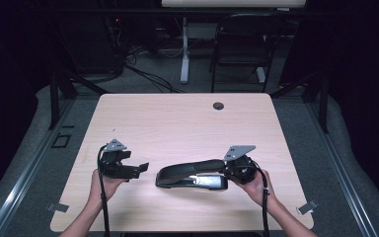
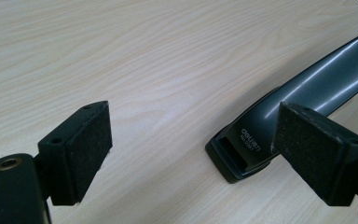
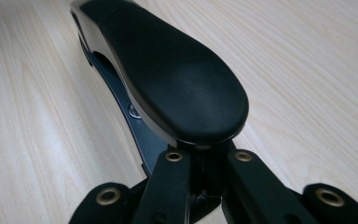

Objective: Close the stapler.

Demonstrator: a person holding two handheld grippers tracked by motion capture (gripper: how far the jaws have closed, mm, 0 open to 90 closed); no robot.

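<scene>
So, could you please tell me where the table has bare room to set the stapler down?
The far half of the table, between the cable hole and both grippers, is bare. The near strip along the person's edge is free too. It is crowded in the gap between the open left gripper and the stapler, which the right gripper holds by its rear end.

Clamped on the near end of a black stapler [image 3: 168,79], right gripper [image 3: 205,163] jaws drawn close together. Handle broad and rounded near, narrowing toward far left. Shiny base beneath, resting on pale wood table [image 3: 307,60].
</scene>
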